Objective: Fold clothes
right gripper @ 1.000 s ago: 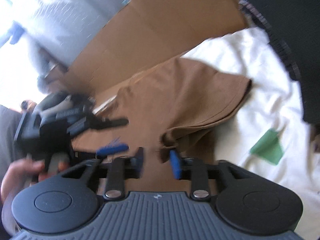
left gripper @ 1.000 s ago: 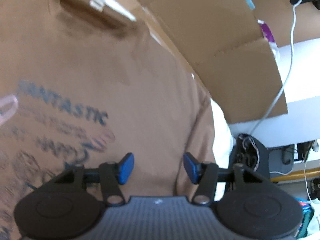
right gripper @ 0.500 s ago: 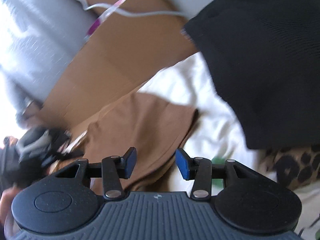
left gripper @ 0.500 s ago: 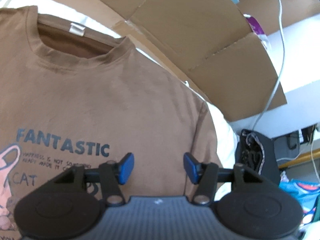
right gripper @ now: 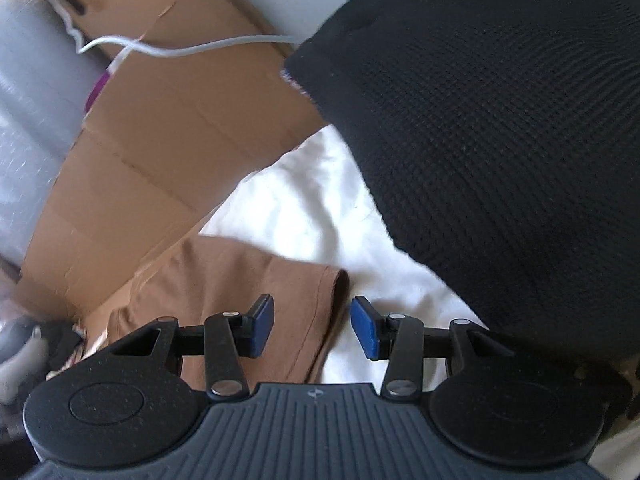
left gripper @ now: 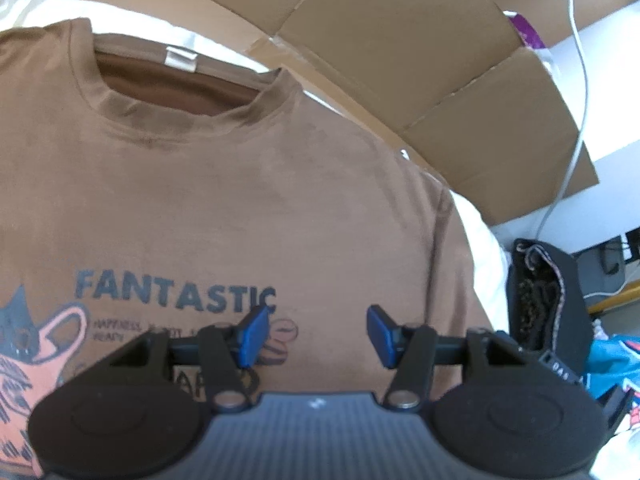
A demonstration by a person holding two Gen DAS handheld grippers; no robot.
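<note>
We see the brown T-shirt (left gripper: 224, 200) spread print-up on the white sheet (right gripper: 320, 208), its collar toward the sheet's cardboard-lined edge. Our left gripper (left gripper: 316, 336) hovers part open, empty, over the print; our right gripper (right gripper: 312, 326) likewise over the sleeve (right gripper: 256, 276)

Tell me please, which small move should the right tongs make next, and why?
Probably lower the right tongs onto the sleeve hem of the brown T-shirt and close. Both tongs are open and empty, the shirt lies flat, front up, and that hem sits just ahead between the blue pads.
</note>
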